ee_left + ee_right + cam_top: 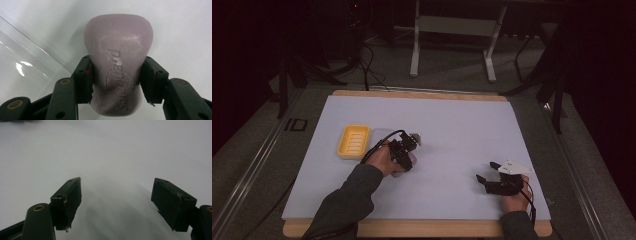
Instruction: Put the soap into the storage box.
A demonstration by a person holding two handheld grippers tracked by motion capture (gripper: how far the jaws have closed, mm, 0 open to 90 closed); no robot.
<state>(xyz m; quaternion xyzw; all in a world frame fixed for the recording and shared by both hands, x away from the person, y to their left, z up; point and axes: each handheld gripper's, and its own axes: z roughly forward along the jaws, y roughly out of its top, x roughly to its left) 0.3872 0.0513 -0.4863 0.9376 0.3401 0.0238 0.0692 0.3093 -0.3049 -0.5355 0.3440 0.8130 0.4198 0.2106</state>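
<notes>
On the white mat [452, 120], taking the yellow soap dish [353, 141] as my landmark, I read from the left: the dish lies flat at the left-centre of the mat, its ribbed floor bare. Just to its right, in the left gripper view, I see a clear plastic sheet or lid [22, 67] lying flat, its rounded edge running close beside my left jaw; it sits between the dish side and the soap and crowds that flank, though I cannot tell whether it touches the gripper.

Right of the dish again is my left gripper [404, 150], its jaws pinching the pale lilac soap bar [117, 67] across its narrow waist, one pad pressed on each side, the embossed lettering facing the camera. The bar rests against the mat, near the dish but apart from it. My left hand [384, 159] comes in from below at a slant, sleeve angled up and rightward, the cable looping back toward the dish.

Well to the right of the dish, my right gripper [489, 172] lies low near the mat's front-right part, jaws spread wide with nothing between them, pointing leftward toward the dish. My right hand [514, 197] holds it from behind, wrist near the front edge
</notes>
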